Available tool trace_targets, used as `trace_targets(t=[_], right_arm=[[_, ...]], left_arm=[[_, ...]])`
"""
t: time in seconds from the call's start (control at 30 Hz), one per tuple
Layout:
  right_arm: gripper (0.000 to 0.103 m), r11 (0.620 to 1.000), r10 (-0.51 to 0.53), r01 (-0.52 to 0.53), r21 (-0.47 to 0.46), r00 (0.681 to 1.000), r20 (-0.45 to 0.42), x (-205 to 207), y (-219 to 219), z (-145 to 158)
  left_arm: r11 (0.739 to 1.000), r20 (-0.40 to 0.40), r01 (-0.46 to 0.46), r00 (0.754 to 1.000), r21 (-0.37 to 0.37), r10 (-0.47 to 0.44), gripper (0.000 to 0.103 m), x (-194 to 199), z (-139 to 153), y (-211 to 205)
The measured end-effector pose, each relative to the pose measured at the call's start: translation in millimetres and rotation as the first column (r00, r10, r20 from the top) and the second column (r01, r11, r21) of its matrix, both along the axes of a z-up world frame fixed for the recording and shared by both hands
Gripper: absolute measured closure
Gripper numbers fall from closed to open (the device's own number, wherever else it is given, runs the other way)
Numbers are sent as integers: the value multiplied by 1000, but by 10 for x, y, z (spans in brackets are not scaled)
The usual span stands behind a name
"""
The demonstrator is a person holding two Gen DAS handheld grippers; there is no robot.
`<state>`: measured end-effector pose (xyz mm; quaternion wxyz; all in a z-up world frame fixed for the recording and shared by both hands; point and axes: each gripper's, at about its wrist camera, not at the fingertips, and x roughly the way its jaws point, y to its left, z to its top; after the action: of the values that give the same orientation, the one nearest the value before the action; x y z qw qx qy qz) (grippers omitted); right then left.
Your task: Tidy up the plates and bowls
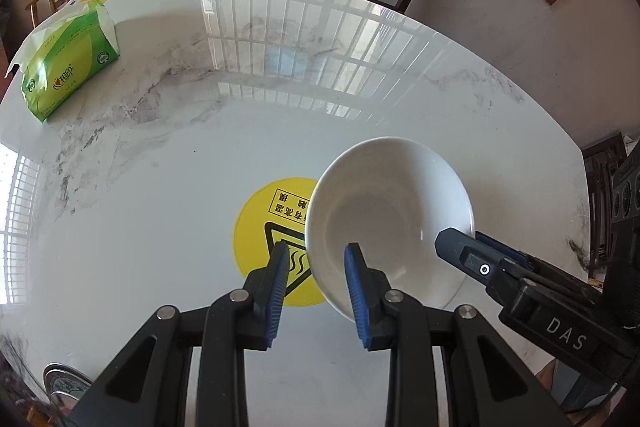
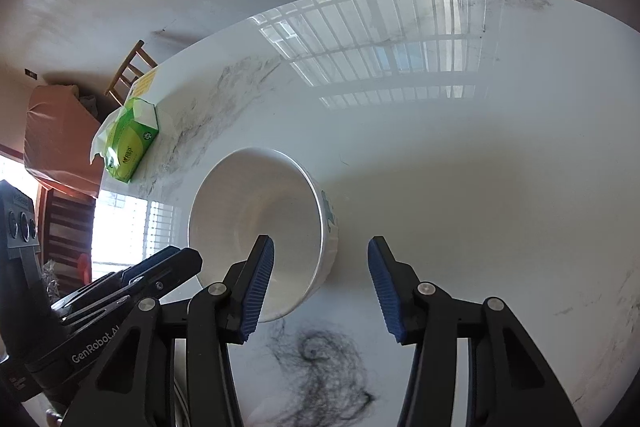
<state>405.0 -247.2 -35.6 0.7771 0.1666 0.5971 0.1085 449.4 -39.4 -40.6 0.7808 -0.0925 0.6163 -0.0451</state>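
One marble table (image 1: 168, 163) is seen, filling most of both views, with two chairs behind it along the pale wall. One white bowl (image 1: 384, 219) is tilted at lower right, its rim straddled by the released left gripper (image 1: 318, 285). The right gripper (image 2: 322, 283) (also spread) straddles its wall. One green tissue pack (image 1: 68, 67) lies upper left.

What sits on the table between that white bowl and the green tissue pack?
Nothing: between the white bowl and the green tissue pack there is only bare marble table with grey veining. The right wrist view shows it best.
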Motion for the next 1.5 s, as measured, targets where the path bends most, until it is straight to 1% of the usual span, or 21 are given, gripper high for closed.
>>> trace_targets(t=[0.07, 0.1, 0.13, 0.17, 0.2, 0.23, 0.3, 0.4, 0.47, 0.67, 0.73, 0.87, 0.97, 1.13, 1.23, 1.5], right_arm=[[61, 1000, 9, -9, 9, 1000, -20, 48, 33, -61], [63, 1000, 16, -15, 12, 999, -32, 58, 41, -98], [71, 1000, 20, -19, 14, 999, -48, 70, 51, -144], [83, 1000, 23, -22, 17, 997, -69, 88, 68, -202], [87, 1000, 26, -25, 6, 996, -85, 86, 75, -254], [87, 999, 32, -31, 11, 996, -84, 67, 76, -280], [88, 999, 51, -50, 14, 996, -68, 20, 101, -262], [88, 998, 59, -58, 11, 996, -65, -70, 100, -214], [88, 998, 62, -61, 28, 996, -66, -155, 77, -148], [87, 995, 95, -92, 40, 993, -64, -575, 77, 145], [87, 994, 107, -105, 44, 992, -59, -734, 86, 262], [86, 991, 124, -122, 60, 991, -44, -1037, 103, 467], [86, 988, 143, -141, 60, 989, -31, -1267, 145, 580], [86, 983, 173, -172, 58, 985, -9, -1652, 217, 715], [86, 980, 188, -188, 59, 982, -1, -1866, 266, 774], [85, 974, 222, -223, 40, 975, 11, -2370, 403, 903]], left_arm=[[1000, -54, -11, 998, -23, 10, 74, 44, -142, 2], [999, -79, -21, 997, -31, 19, 77, 52, -209, 8], [999, -95, -30, 995, -22, 27, 90, 49, -266, 11], [1000, -90, -30, 995, -3, 30, 91, 32, -278, 2], [999, -87, -25, 996, 20, 27, 92, 10, -272, -17], [999, -92, -19, 995, 41, 22, 92, -19, -268, -48], [999, -98, -13, 995, 45, 17, 92, -94, -233, -56], [999, -81, -2, 997, 52, 7, 91, -258, -83, -80], [998, -71, 3, 997, 56, 1, 91, -404, 39, -79], [998, -42, 17, 999, 54, -15, 91, -897, 390, -44], [999, -40, 18, 999, 44, -16, 91, -1063, 477, -12], [999, -23, 23, 999, 47, -22, 91, -1372, 632, -13], [999, -19, 24, 1000, 41, -23, 91, -1605, 701, 22], [997, -5, 45, 999, 68, -44, 90, -2035, 800, 38], [996, -6, 51, 999, 68, -50, 90, -2268, 842, 77], [994, 3, 61, 998, 92, -62, 90, -2754, 901, 151]])
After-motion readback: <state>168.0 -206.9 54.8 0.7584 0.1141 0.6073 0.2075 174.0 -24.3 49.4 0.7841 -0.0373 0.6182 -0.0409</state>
